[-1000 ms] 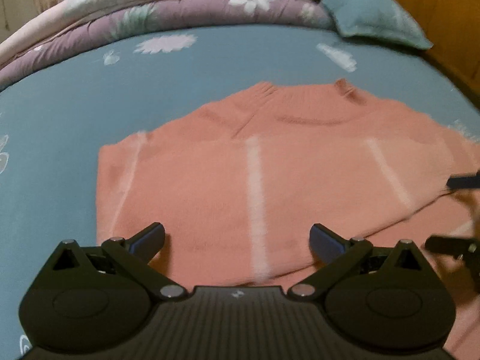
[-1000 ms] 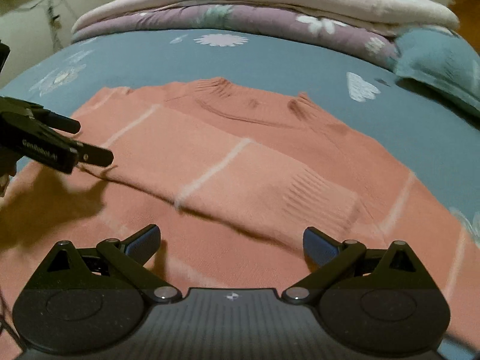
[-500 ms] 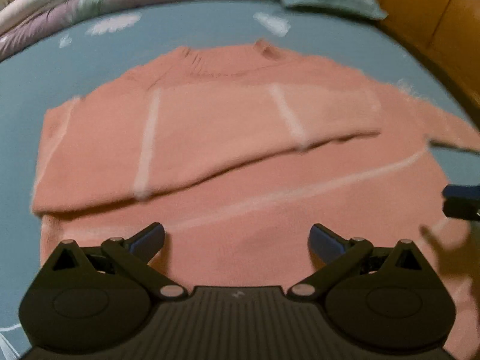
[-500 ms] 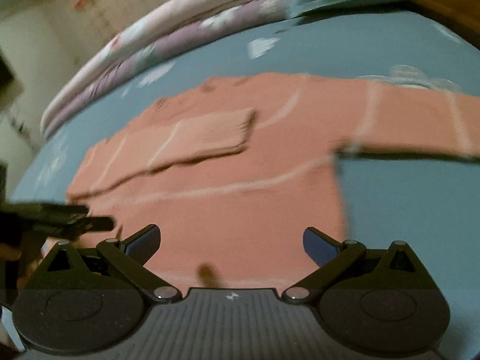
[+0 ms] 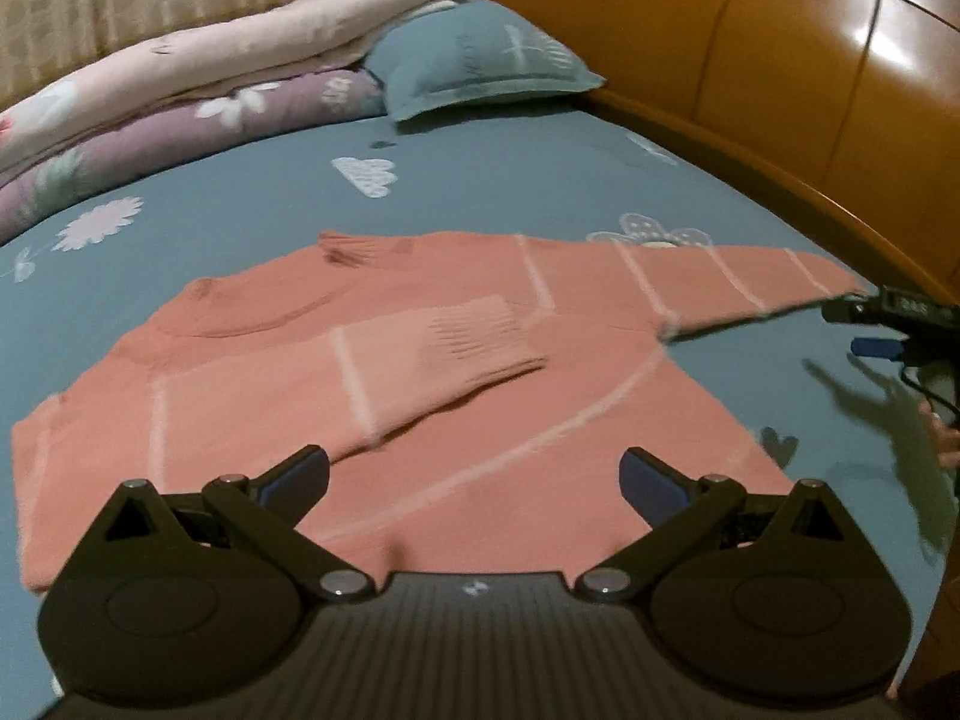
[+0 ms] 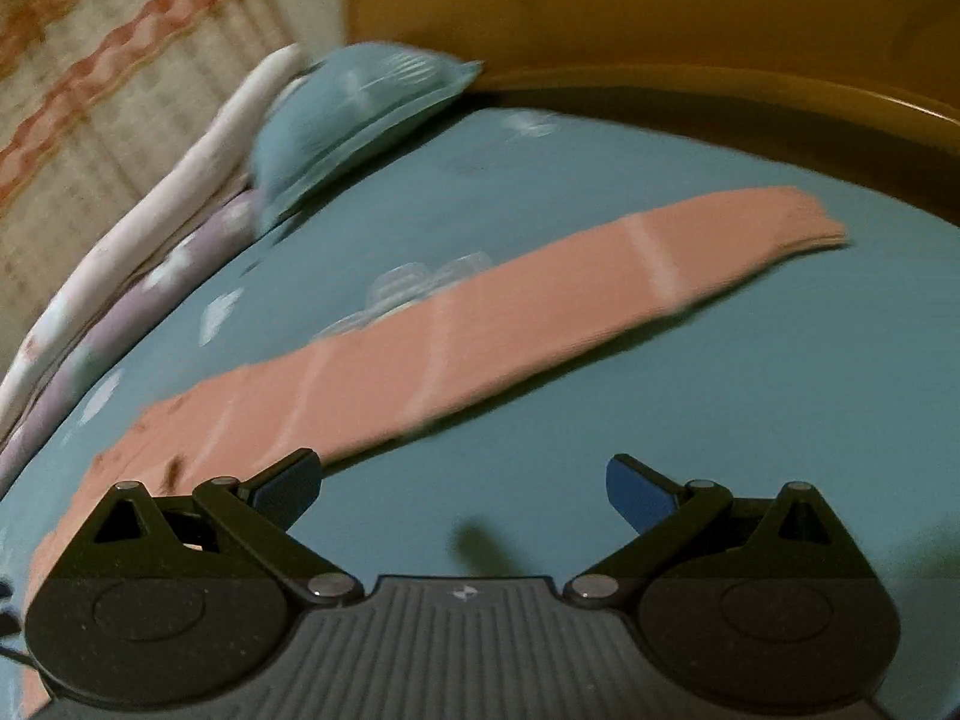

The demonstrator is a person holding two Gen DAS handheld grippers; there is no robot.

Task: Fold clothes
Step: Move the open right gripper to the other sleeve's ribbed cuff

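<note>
both cameras have swung toward the headboard since a second ago, and the right gripper [image 6: 462,483] now faces the outstretched sleeve [image 6: 540,300] rather than the body. its jaws gape wide, empty, above bare sheet [image 6: 780,390]; the left gripper [image 5: 474,474] is likewise spread and holds nothing, over the hem. the sweater [image 5: 480,420] lies flat on the bed: salmon knit, thin pale stripes, ribbed cuffs (one sleeve folded across the chest). collar points toward the folded quilts [image 5: 180,96], the free sleeve toward the wooden headboard [image 5: 780,60].
</note>
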